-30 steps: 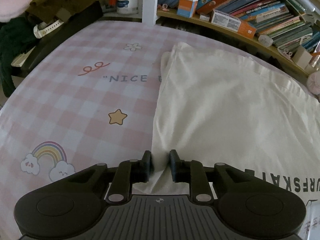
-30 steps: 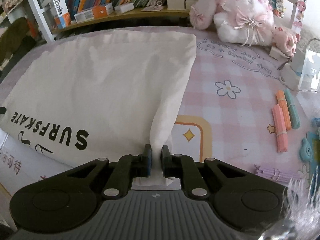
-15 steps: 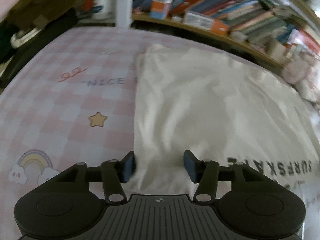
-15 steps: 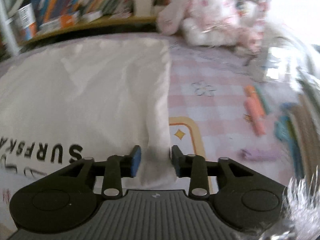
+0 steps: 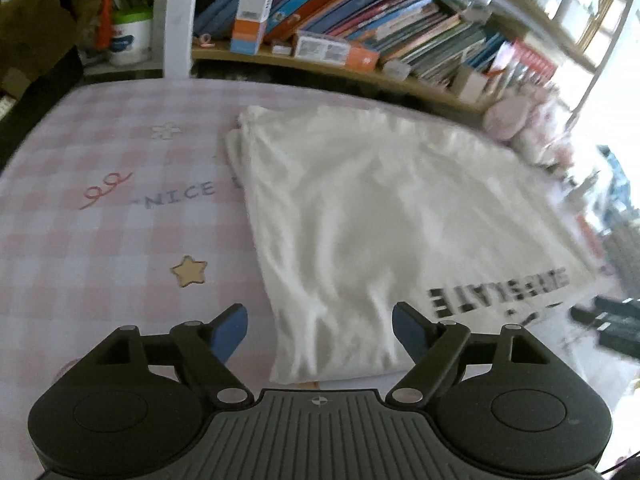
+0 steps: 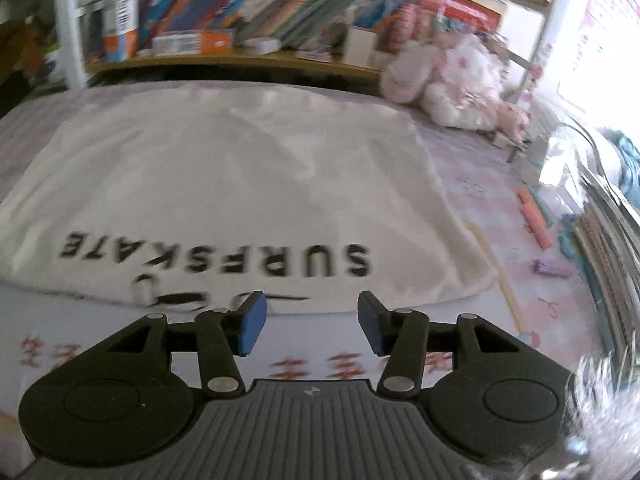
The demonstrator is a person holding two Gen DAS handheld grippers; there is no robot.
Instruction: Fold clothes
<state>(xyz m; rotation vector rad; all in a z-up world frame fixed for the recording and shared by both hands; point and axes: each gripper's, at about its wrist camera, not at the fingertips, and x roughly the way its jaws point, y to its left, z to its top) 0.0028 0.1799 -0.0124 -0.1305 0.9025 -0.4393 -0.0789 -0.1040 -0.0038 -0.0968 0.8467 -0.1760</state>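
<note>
While both tools, left tool (image 5: 320, 330) and right tool (image 6: 309, 322), are opening with nothing clamped, the white SURFSKATE T-shirt (image 5: 384, 220) lies folded mid-table, so smoothing wrinkles should precede regripping.

left side: bare checked surface (image 5: 100, 240) beside the shirt (image 5: 380, 216), free for a pass.
left tongs (image 5: 320, 330): jaws opening, shirt corner between them, pads clear of the cloth.
right tongs (image 6: 308, 328): jaws opening, nothing between them, just short of the shirt hem.
far edge: bookshelf (image 5: 360, 68) and white post (image 5: 180, 20) block the way.
far right: plush toy (image 6: 452, 88) near the shirt corner.
right side: pens (image 6: 534, 220) and clutter narrow the room.
</note>
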